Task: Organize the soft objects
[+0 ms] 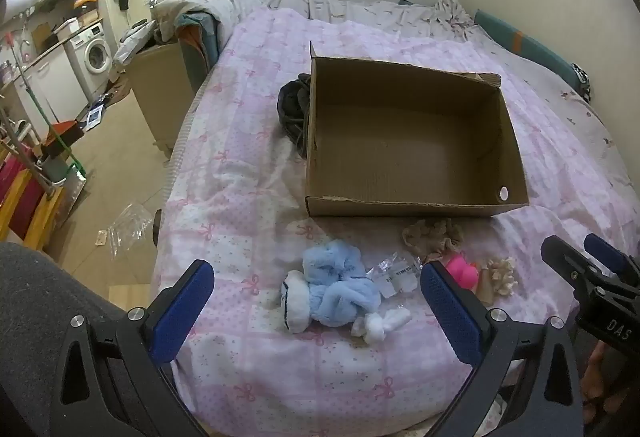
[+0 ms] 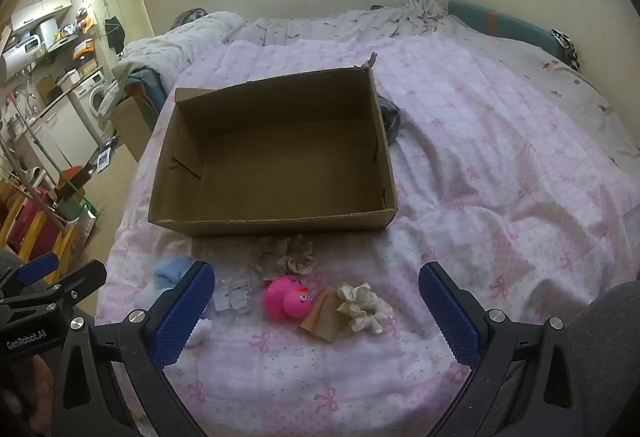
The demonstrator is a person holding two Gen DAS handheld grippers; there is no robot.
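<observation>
Lying between wide, empty left gripper (image 1: 316,301) fingers: blue plush (image 1: 332,287); between wide, empty right gripper (image 2: 316,303) fingers: pink duck (image 2: 288,297); beyond both: cardboard box (image 2: 276,225)

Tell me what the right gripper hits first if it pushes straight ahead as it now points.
Probably the pink rubber duck: it lies centred between the open right gripper pads; depth is uncertain.

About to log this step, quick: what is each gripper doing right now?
Left gripper: open, holding nothing.
Right gripper: open, holding nothing.
</observation>
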